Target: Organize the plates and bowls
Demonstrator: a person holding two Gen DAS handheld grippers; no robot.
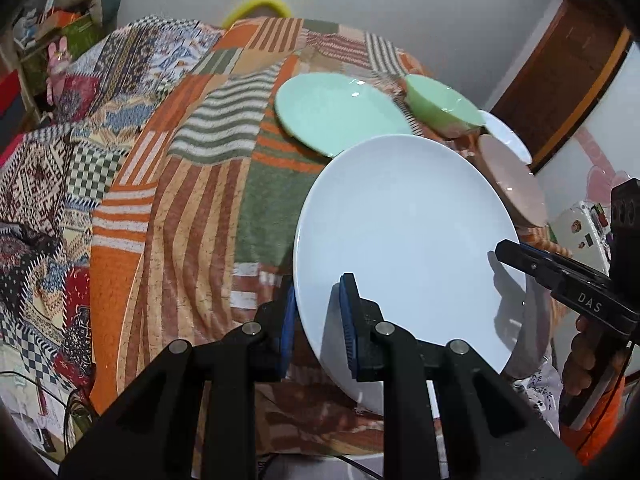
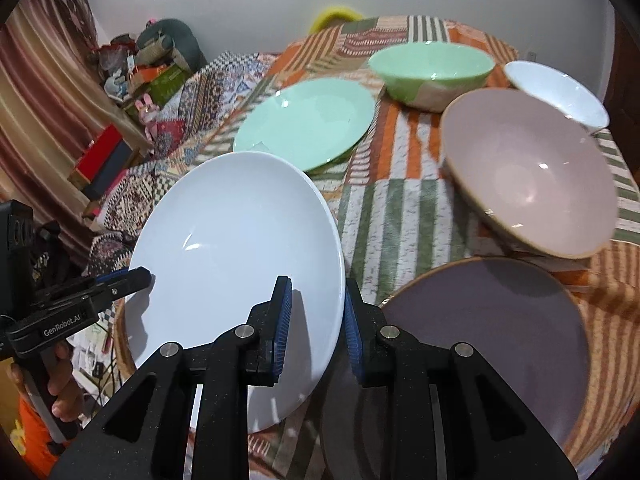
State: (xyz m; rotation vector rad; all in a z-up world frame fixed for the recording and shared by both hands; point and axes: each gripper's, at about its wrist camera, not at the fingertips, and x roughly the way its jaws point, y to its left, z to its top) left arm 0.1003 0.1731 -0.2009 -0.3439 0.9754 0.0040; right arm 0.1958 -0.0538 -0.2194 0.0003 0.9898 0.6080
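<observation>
A white plate (image 1: 408, 240) (image 2: 240, 248) hangs tilted above the patchwork-covered table (image 1: 192, 208), held at two opposite rims. My left gripper (image 1: 318, 320) (image 2: 140, 276) is shut on its near-left rim. The plate's other rim sits between the blue pads of my right gripper (image 2: 318, 324) (image 1: 500, 250), which is also shut on it. Behind it lie a mint green plate (image 1: 336, 112) (image 2: 308, 124), a green bowl (image 1: 444, 104) (image 2: 432, 68), a white bowl (image 1: 508, 136) (image 2: 556, 92) and a pink bowl (image 1: 516, 184) (image 2: 528, 172). A mauve plate (image 2: 480, 340) lies under the right gripper.
The left half of the tablecloth (image 2: 400, 216) carries no dishes. A yellow object (image 1: 258, 6) shows behind the table's far edge. Shelves with boxes and toys (image 2: 140, 76) crowd the left wall. A person's hand (image 2: 60, 384) grips the left handle.
</observation>
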